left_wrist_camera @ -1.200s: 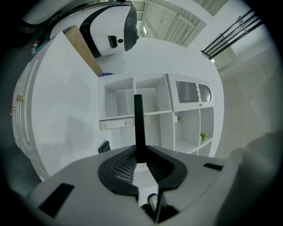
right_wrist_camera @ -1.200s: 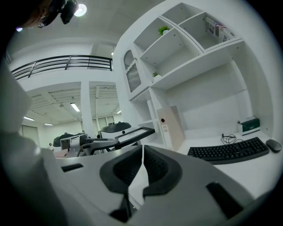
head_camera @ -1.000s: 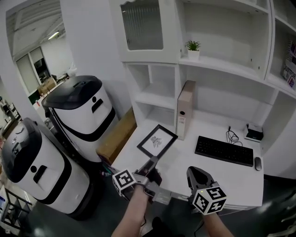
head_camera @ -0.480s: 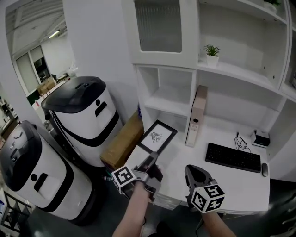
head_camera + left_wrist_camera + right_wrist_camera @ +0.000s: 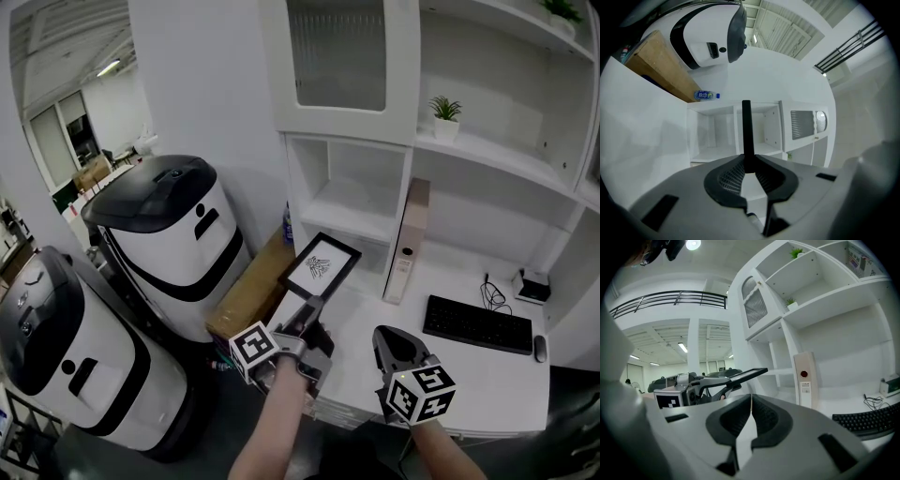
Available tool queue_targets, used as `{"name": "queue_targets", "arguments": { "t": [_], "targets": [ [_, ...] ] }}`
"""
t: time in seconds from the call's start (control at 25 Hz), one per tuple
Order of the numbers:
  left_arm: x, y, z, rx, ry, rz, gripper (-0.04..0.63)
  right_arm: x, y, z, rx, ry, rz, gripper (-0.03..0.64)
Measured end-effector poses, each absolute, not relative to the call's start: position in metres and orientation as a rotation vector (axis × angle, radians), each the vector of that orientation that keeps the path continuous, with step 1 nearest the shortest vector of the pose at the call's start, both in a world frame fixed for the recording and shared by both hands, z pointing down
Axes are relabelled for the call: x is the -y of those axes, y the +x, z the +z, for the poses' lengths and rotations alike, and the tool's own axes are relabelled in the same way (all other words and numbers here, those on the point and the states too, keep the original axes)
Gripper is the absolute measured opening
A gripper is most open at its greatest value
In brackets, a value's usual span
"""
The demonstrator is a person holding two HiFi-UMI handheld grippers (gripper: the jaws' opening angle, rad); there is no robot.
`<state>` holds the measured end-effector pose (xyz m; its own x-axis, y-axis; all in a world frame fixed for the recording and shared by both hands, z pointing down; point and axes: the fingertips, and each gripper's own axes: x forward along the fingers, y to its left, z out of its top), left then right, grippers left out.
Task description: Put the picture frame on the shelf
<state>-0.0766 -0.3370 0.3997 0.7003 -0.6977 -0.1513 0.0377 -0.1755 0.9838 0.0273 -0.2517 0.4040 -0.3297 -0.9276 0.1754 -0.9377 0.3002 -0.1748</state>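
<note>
Head view: left gripper [image 5: 311,307] pinches the lower edge of the picture frame [image 5: 321,266], a flat rectangle with a thin black border, a white mat and a small dark drawing. The frame is held in the air, tilted, in front of the lower left cubby of the smooth white shelf unit [image 5: 349,208]. Right gripper [image 5: 384,339] is near it, apart from the frame. A beige upright binder [image 5: 405,242] and a black keyboard [image 5: 478,324] are on the white desk [image 5: 441,361].

Left gripper view: the frame shows edge-on as a thin black strip. The ribbed dark pads [image 5: 733,174] are clamped on both its faces. Beyond are open white compartments, a brown cardboard box [image 5: 658,65] and a plastic bottle [image 5: 705,95].

Right gripper view: the ribbed pads are pressed together with nothing between them. The frame shows as a dark slanted slab beyond the jaws.
</note>
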Motion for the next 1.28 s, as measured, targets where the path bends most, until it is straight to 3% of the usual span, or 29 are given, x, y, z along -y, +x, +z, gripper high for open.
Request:
{"name": "queue_targets", "arguments": {
  "t": [1.28],
  "targets": [
    [0.459,-0.046,0.393,0.711,1.596,-0.794,0.061,0.385,0.053,0.374,2.655,1.577,0.253,0.002]
  ]
}}
